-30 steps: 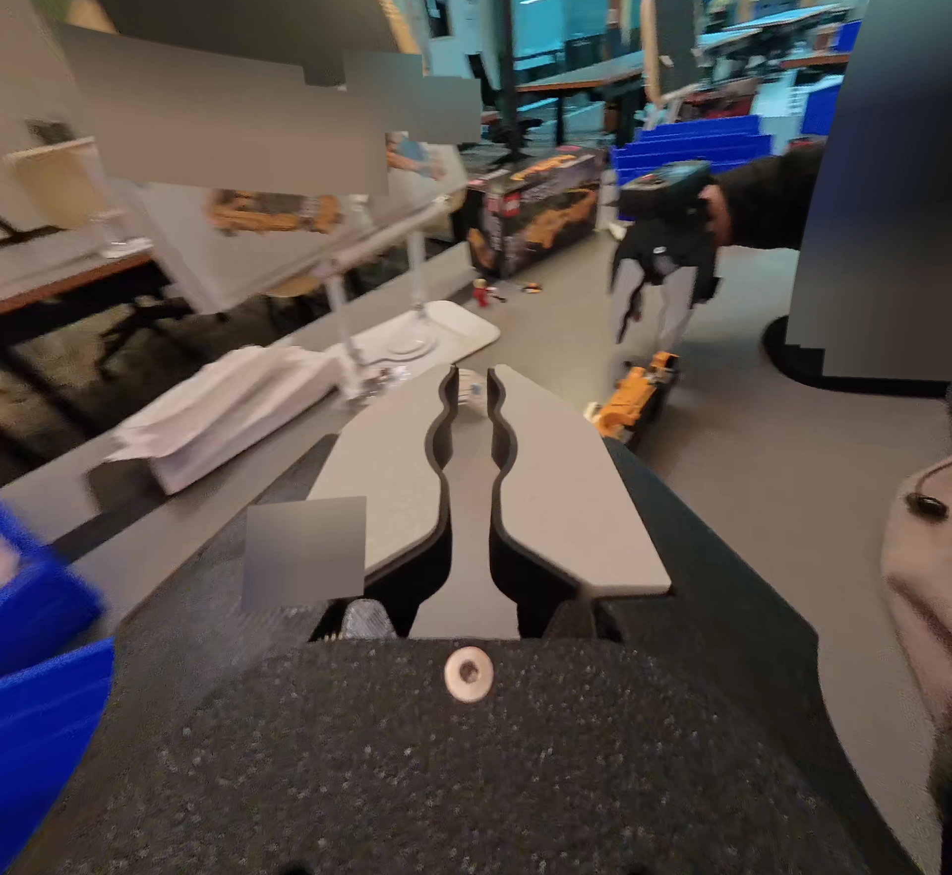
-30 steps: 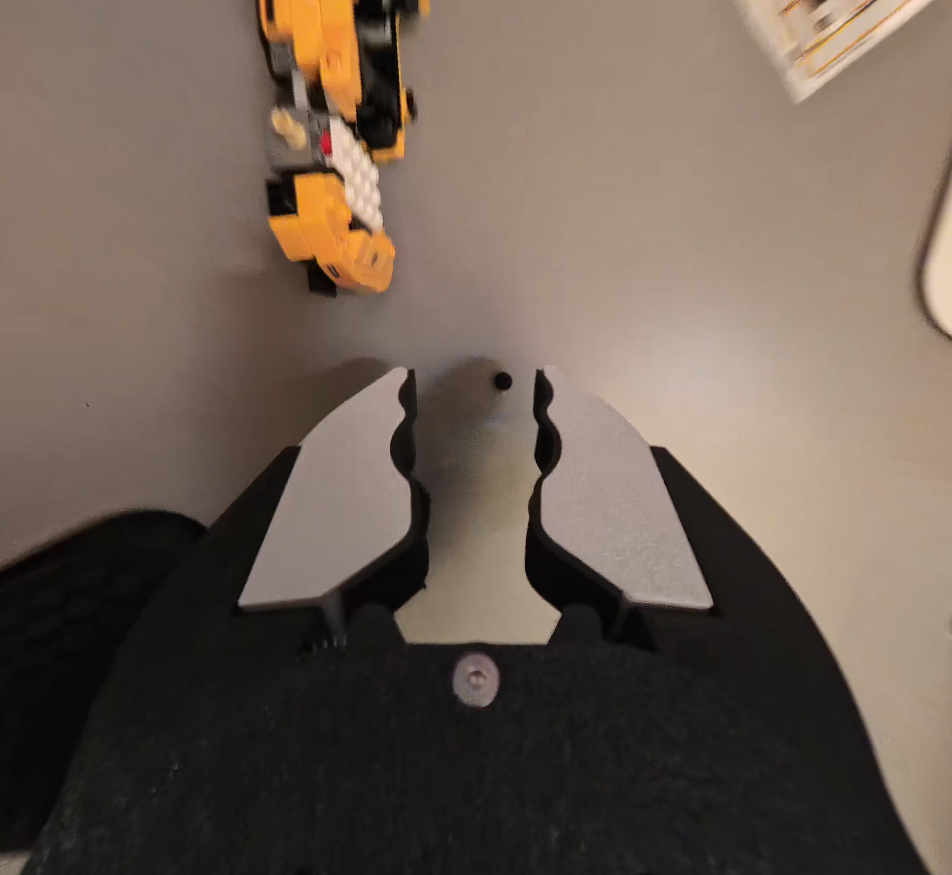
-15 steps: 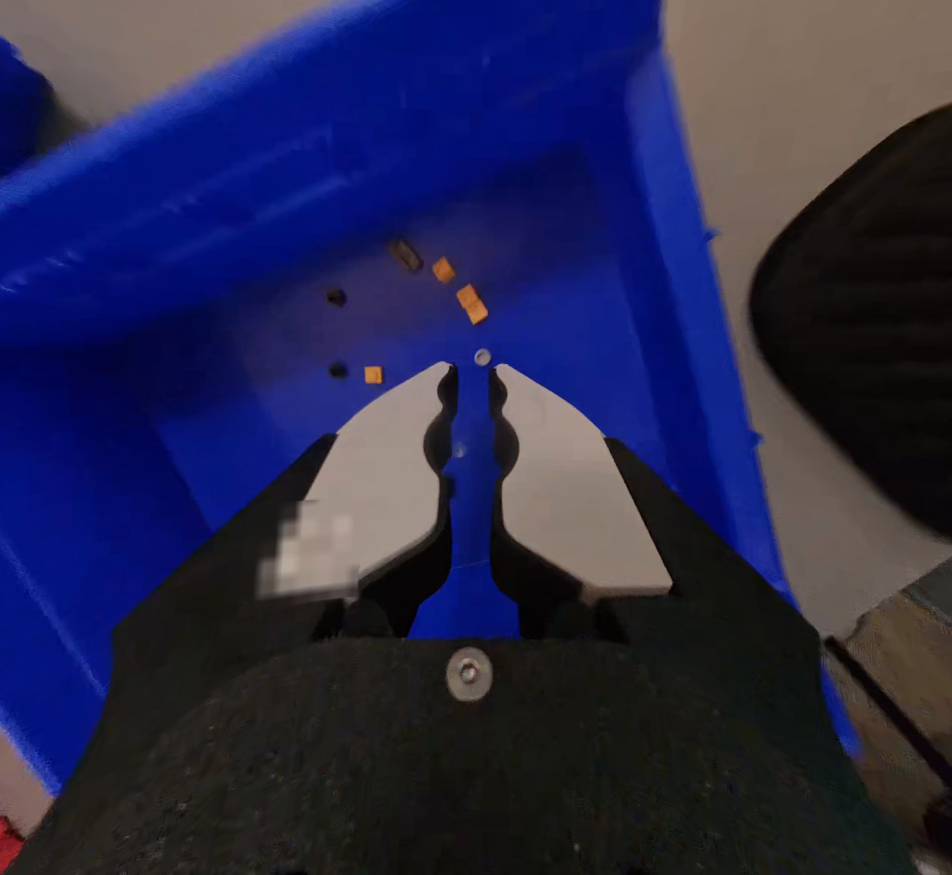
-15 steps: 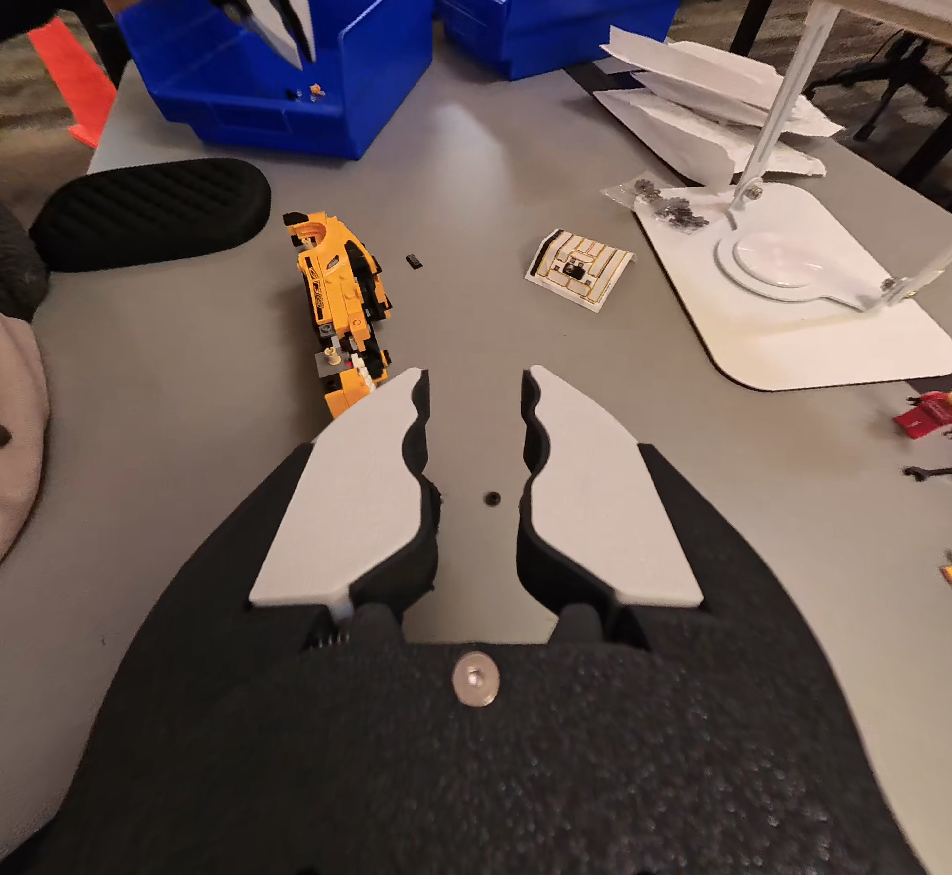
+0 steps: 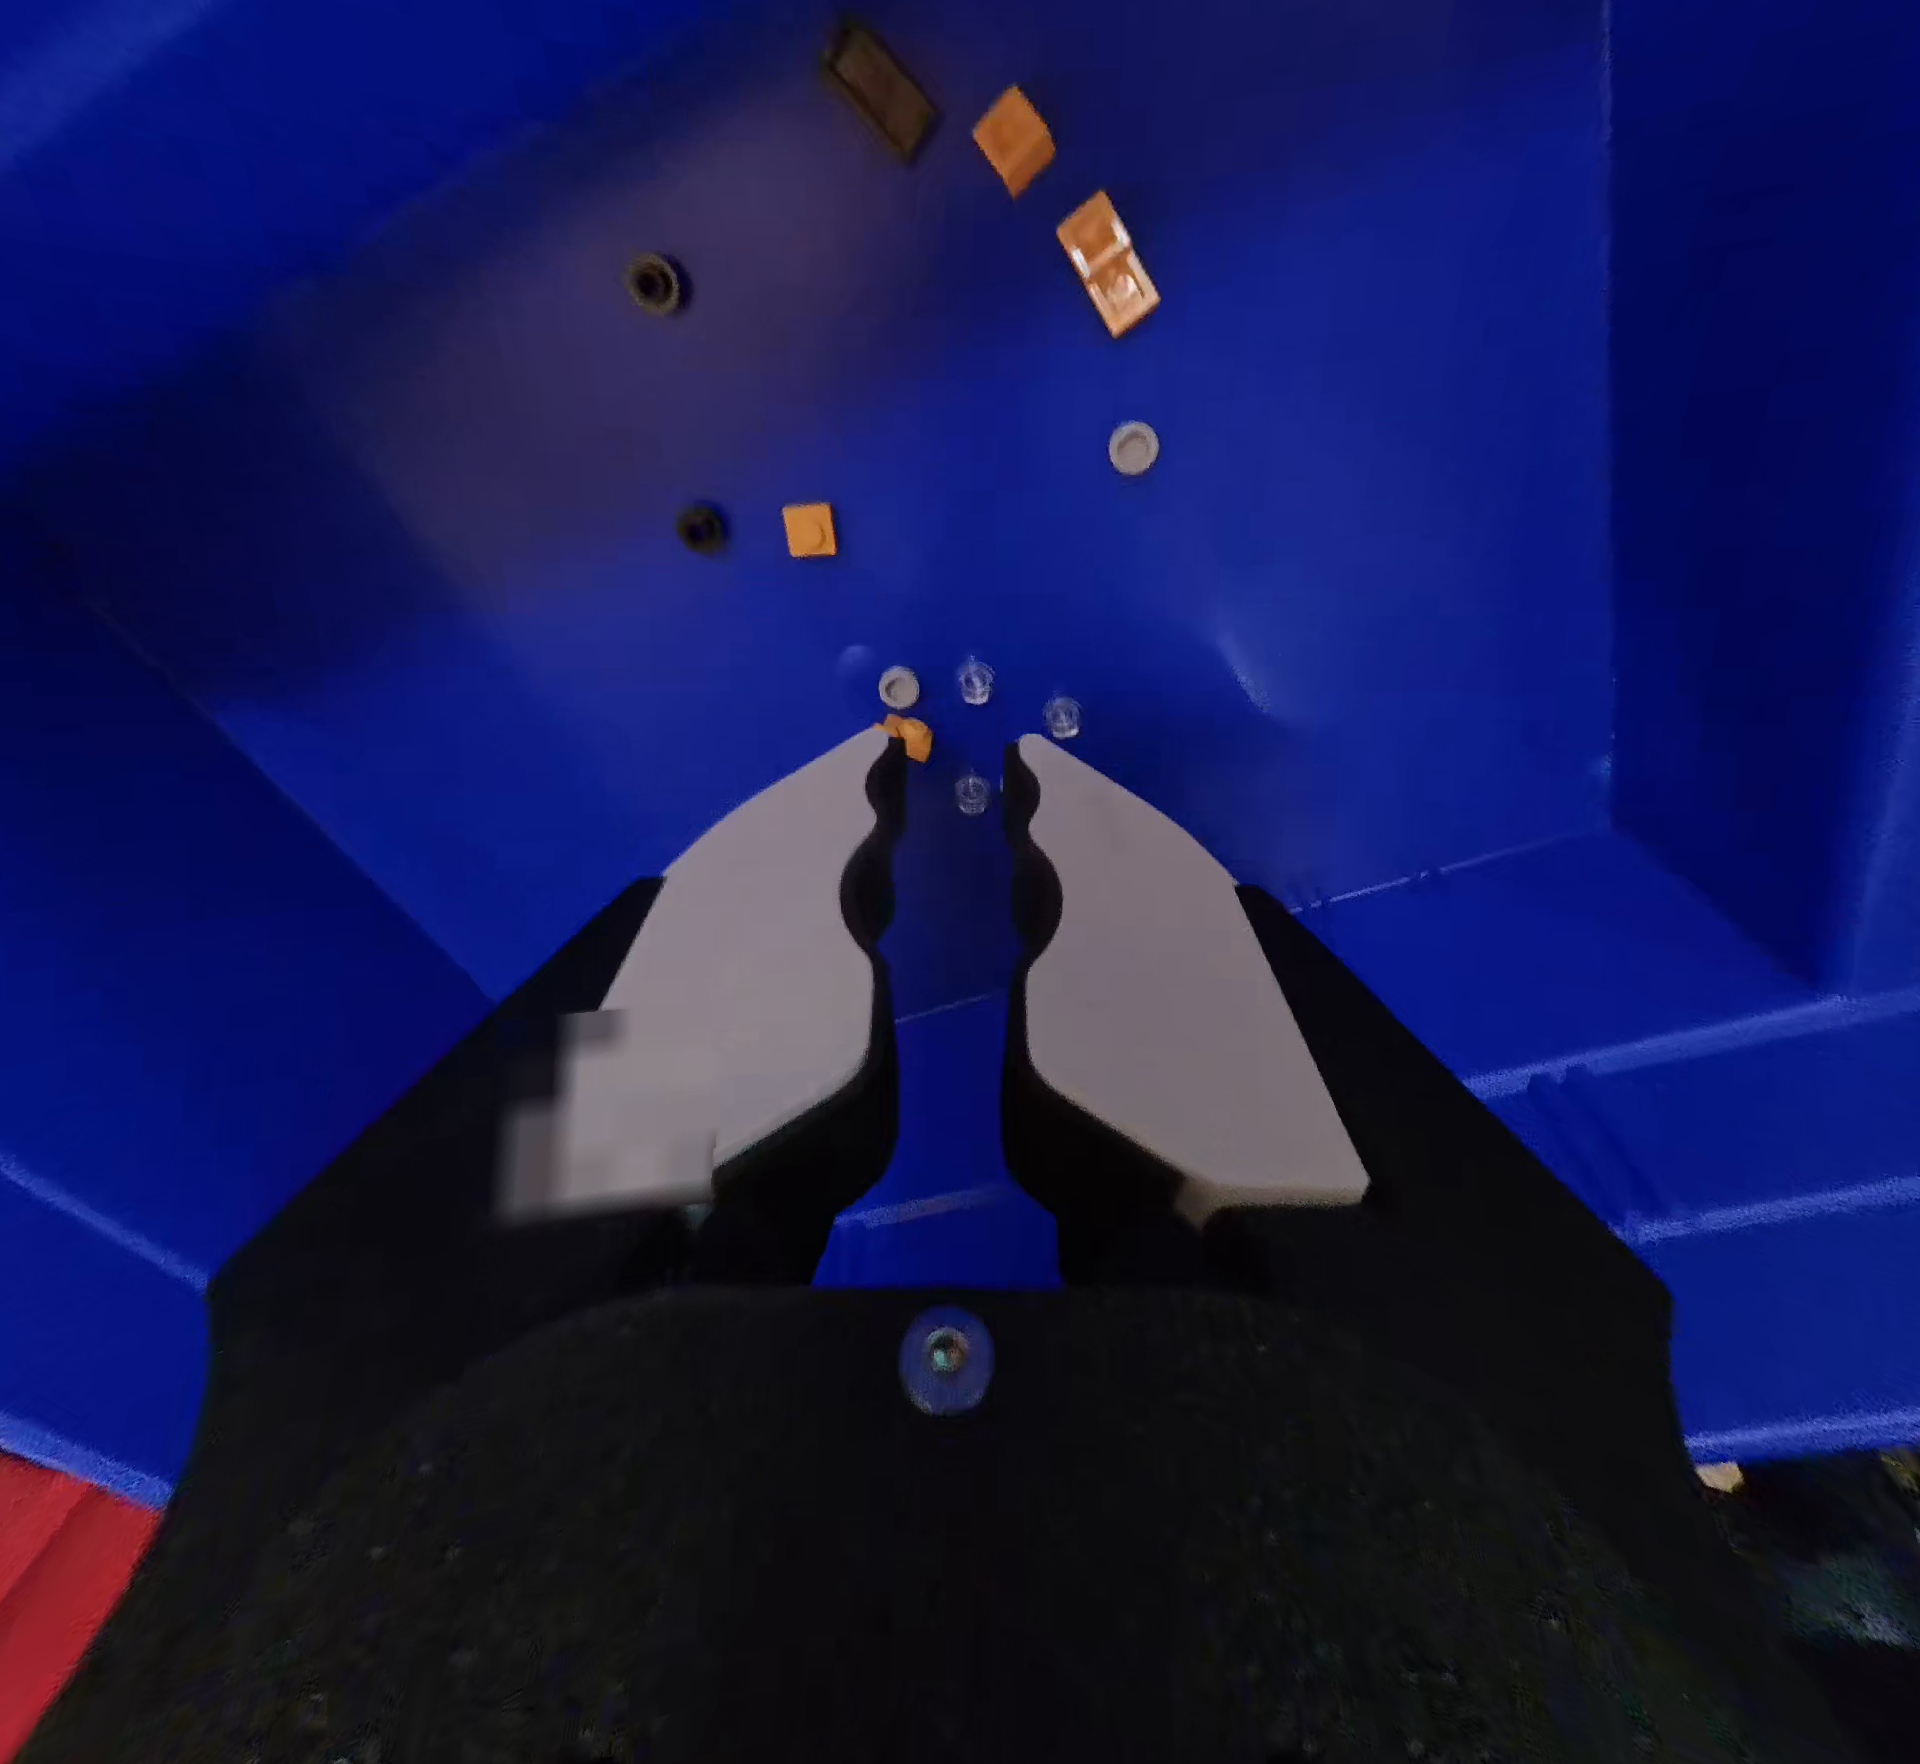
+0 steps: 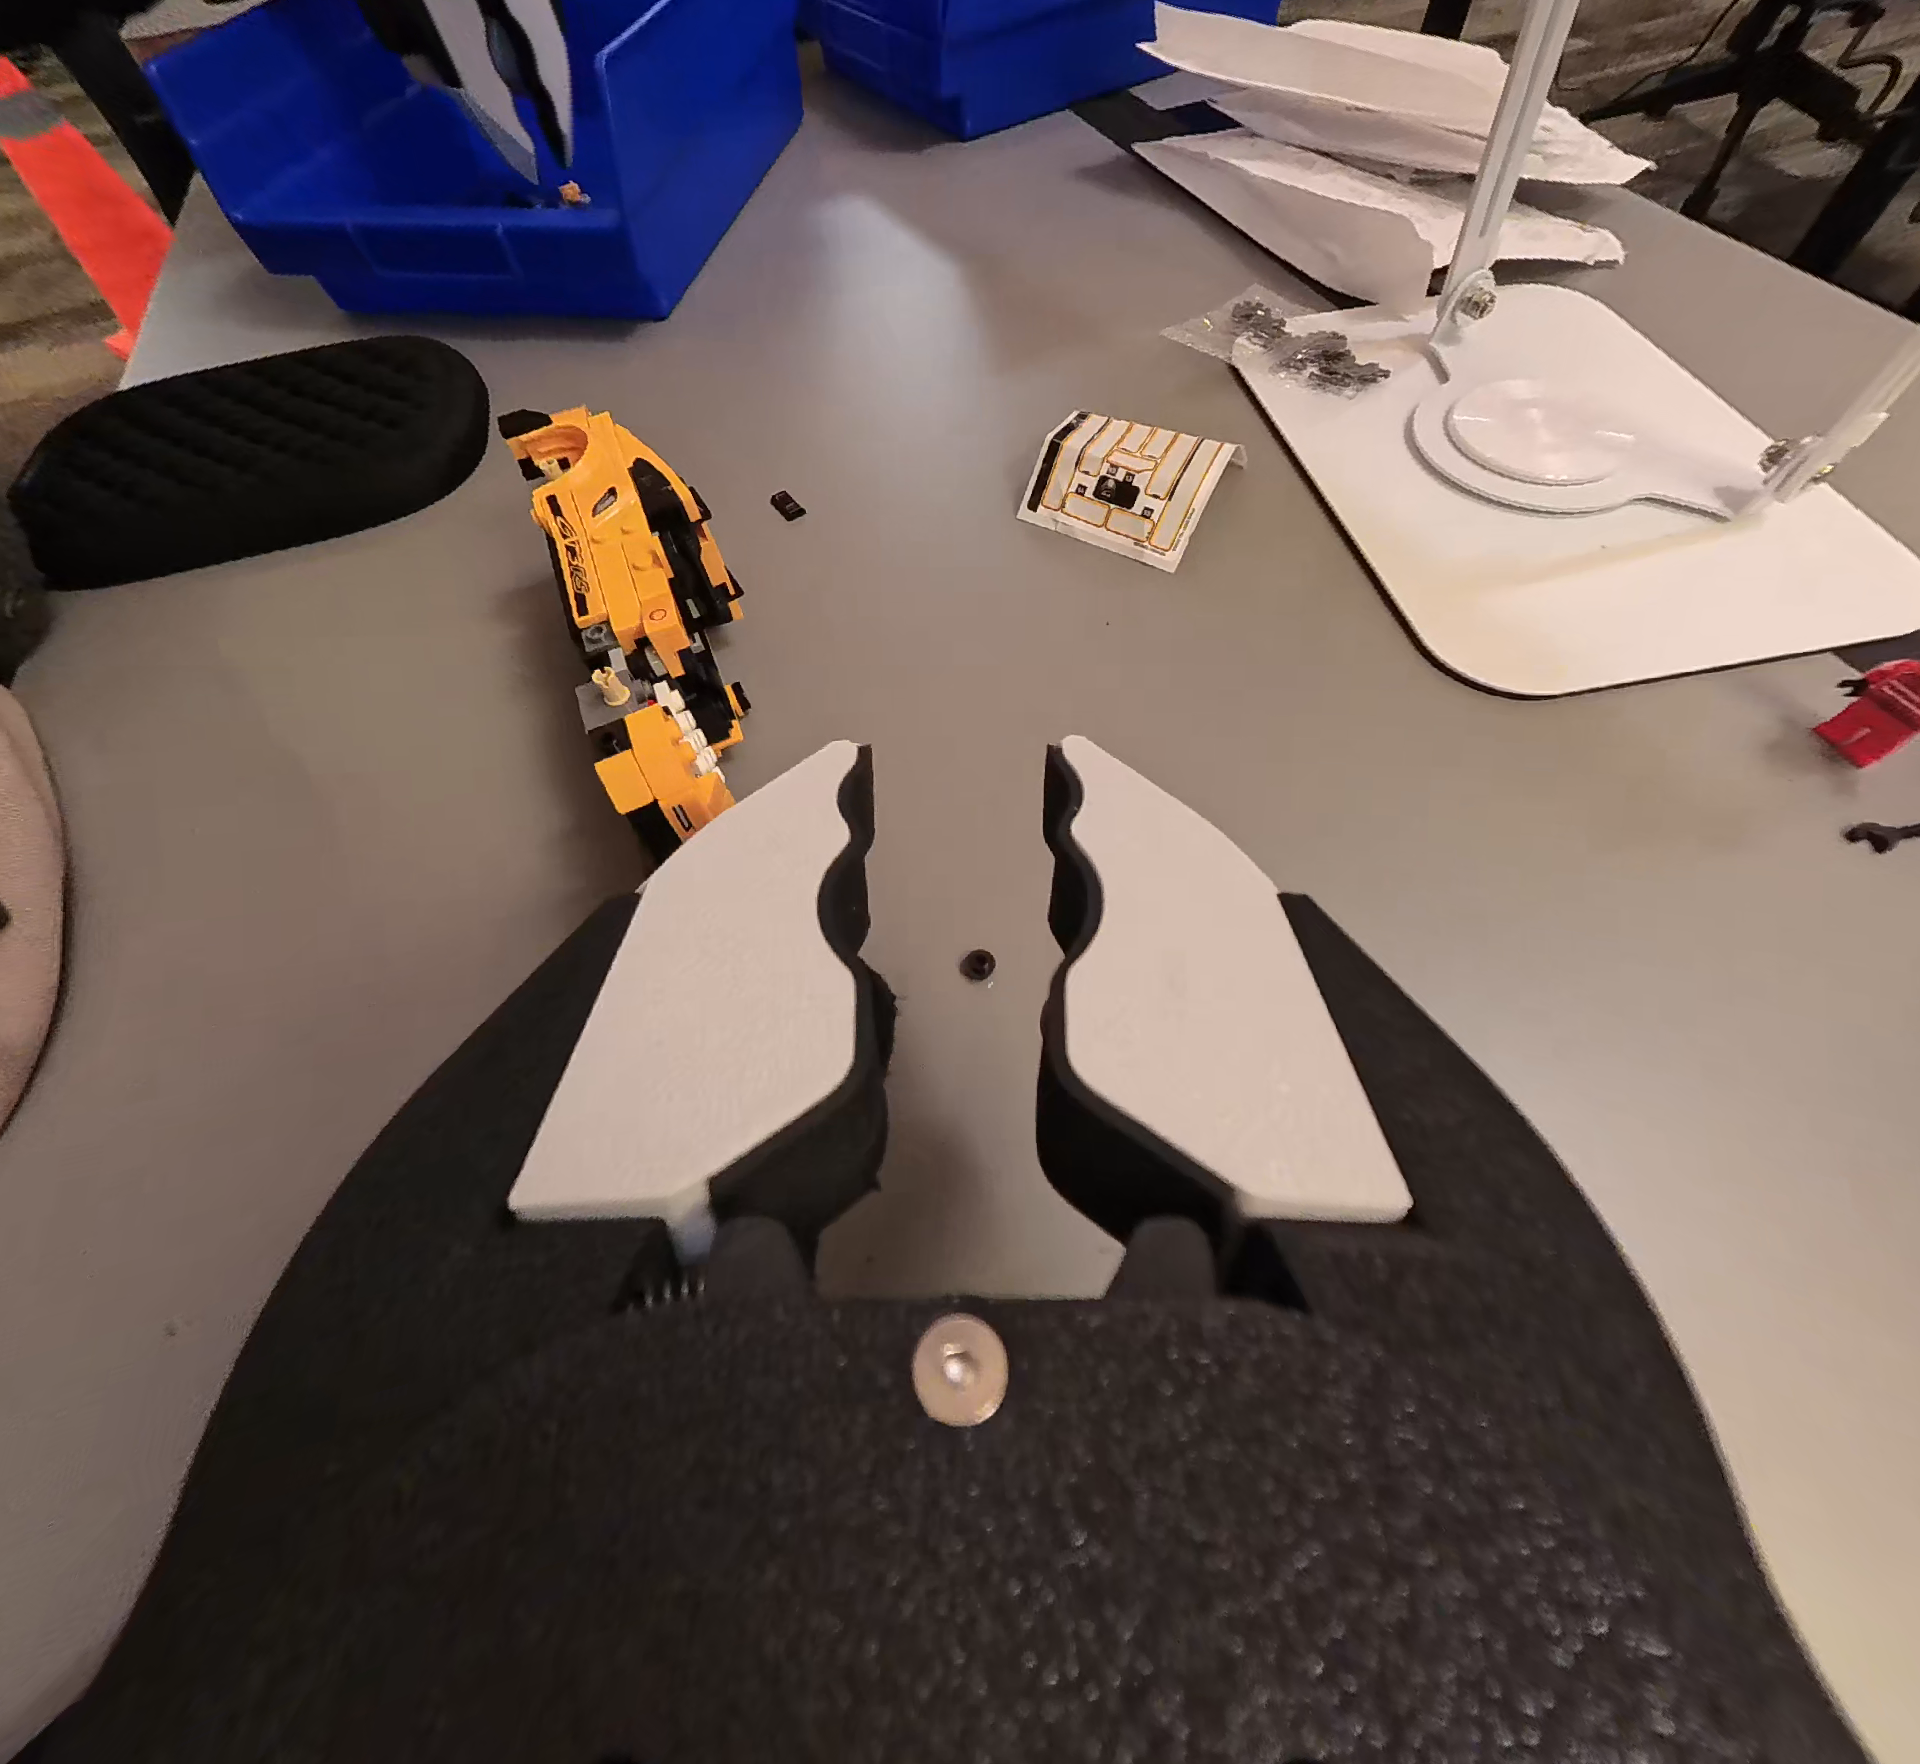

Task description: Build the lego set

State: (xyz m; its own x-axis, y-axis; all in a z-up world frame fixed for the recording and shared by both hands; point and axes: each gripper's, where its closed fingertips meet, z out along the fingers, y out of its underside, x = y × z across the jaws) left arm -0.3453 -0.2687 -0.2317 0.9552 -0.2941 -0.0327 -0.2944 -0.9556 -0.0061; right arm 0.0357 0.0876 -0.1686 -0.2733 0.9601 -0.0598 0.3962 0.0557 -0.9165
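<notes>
My left claw [image 5: 951, 753] is lowered into the open-fronted blue plastic parts bin [image 5: 1714, 571], released, jaws a narrow gap apart and holding nothing; my right claw [image 6: 956, 758] hovers over the grey table [image 6: 1455, 987], also released, wider, and empty.

Relation governing the next move, as I judge it: a small clear round stud [image 5: 971, 792] lies on the bin floor in the gap between my left fingertips, just short of the tip line; two more clear studs [image 5: 977, 680] sit just beyond the tips, a grey round stud [image 5: 899, 688] beside them; a tiny orange piece [image 5: 912, 738] touches or nearly touches the left fingertip, and I cannot tell which. Which piece is intended I cannot say; the clear stud between the jaws is the nearest candidate. Being round, it has no long axis to align to; the risk is that it skids or the orange piece is caught with it.

Farther into the bin: orange plates, two black round pieces, a dark flat tile [image 5: 878, 88].

The partly built yellow and black lego car [image 6: 634, 613] lies on the table, left of and just ahead of my right claw, touching neither claw; its long axis runs away from me, slanting slightly leftward with distance; the unfinished end with white bricks points toward my right claw. My right claw is much the nearer to it.

A single small black round piece [image 6: 977, 964] rests on the table between the right jaws, ungripped.
</notes>
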